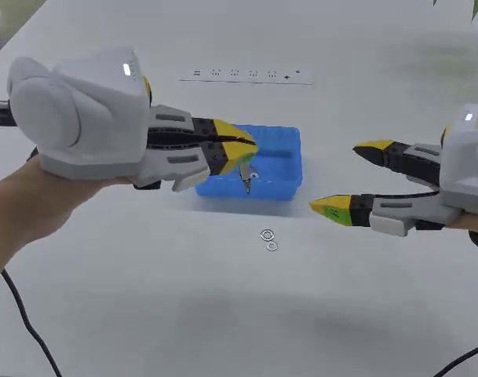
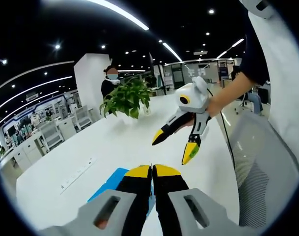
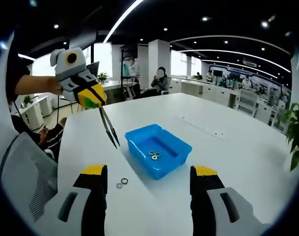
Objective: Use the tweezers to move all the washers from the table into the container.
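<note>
My left gripper (image 1: pixel 250 145) is shut on thin metal tweezers (image 1: pixel 246 177), which hang point-down over the blue container (image 1: pixel 282 169). Whether the tips hold a washer I cannot tell. In the right gripper view the left gripper (image 3: pixel 93 101) holds the tweezers (image 3: pixel 109 128) just left of the container (image 3: pixel 176 160), which has several washers (image 3: pixel 154 155) inside. Two washers (image 1: pixel 269 240) lie on the white table in front of the container, also washers (image 3: pixel 122 183). My right gripper (image 1: pixel 337 177) stands open to the right of the container, its jaws wide apart and holding nothing.
A white power strip (image 1: pixel 246 75) lies flat on the table beyond the container. A cable (image 1: pixel 19 314) trails at the near left. A potted plant (image 2: pixel 124 98) stands at the table's far end, with a person behind it and office desks beyond.
</note>
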`<state>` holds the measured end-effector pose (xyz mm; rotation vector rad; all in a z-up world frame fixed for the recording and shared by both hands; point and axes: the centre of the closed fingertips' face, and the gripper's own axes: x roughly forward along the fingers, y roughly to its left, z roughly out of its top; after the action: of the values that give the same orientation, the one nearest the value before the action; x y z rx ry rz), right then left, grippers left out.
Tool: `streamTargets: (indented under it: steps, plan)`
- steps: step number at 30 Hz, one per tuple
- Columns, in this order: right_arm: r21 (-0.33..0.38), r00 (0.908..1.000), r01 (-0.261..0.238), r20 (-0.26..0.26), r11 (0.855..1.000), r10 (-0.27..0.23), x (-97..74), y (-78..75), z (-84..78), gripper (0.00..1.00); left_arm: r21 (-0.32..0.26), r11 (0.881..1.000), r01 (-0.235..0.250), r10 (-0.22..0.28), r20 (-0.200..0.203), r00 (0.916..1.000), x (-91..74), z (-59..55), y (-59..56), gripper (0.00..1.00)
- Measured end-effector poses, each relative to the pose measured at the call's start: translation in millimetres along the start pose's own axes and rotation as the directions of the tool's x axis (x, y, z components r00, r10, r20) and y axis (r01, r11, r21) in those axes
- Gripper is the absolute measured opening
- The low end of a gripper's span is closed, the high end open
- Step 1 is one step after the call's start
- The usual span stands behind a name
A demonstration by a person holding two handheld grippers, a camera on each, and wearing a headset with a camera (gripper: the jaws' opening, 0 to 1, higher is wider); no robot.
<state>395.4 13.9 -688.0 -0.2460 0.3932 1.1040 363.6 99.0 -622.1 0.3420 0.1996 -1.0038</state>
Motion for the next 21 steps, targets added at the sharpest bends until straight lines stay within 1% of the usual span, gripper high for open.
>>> streamTargets:
  steps: [4,7,10,12,13,15,18,20,21]
  plan:
    - [0.015,1.0,-0.007,0.005,1.0,0.007,-7.5,8.6,-4.1,0.7,-0.022,1.0,0.008,-0.008,-0.005,1.0,4.4,-6.1,-9.0,0.04]
    - [0.013,0.9997,-0.023,-0.01,1.0,0.023,-11.7,18.0,-10.3,0.72,-0.051,0.999,0.015,-0.014,0.01,0.9999,8.3,-9.7,-16.5,0.04]
    - [0.003,0.9993,-0.031,-0.022,1.0,0.031,-13.2,23.1,-14.8,0.73,-0.061,0.998,0.032,-0.032,-0.004,0.9995,11.1,-17.3,-25.3,0.04]
    - [0.001,0.9989,-0.037,-0.028,0.999,0.037,-13.6,26.0,-17.7,0.74,-0.065,0.997,0.045,-0.045,0.002,0.999,11.7,-19.1,-30.8,0.04]
    - [-0.007,0.9986,-0.043,-0.032,0.999,0.042,-13.5,27.6,-19.5,0.75,-0.066,0.997,0.049,-0.048,0.006,0.9988,12.2,-19.3,-32.7,0.04]
    - [-0.016,0.9972,-0.056,-0.05,0.998,0.055,-12.3,29.5,-23.9,0.76,-0.068,0.996,0.053,-0.053,0.002,0.9986,14.0,-21.4,-35.4,0.04]
    - [-0.023,0.9959,-0.067,-0.063,0.997,0.066,-10.9,31.4,-27.4,0.77,-0.061,0.996,0.064,-0.064,-0.001,0.998,17.5,-25.9,-40.1,0.05]
    - [-0.032,0.9952,-0.07,-0.071,0.997,0.068,-10.0,32.4,-29.8,0.78,-0.051,0.997,0.055,-0.055,0.009,0.9985,18.9,-27.3,-39.8,0.05]
    - [-0.037,0.9953,-0.068,-0.072,0.997,0.065,-9.8,32.5,-30.6,0.78,-0.053,0.997,0.053,-0.052,0.02,0.9984,19.3,-27.4,-39.5,0.05]
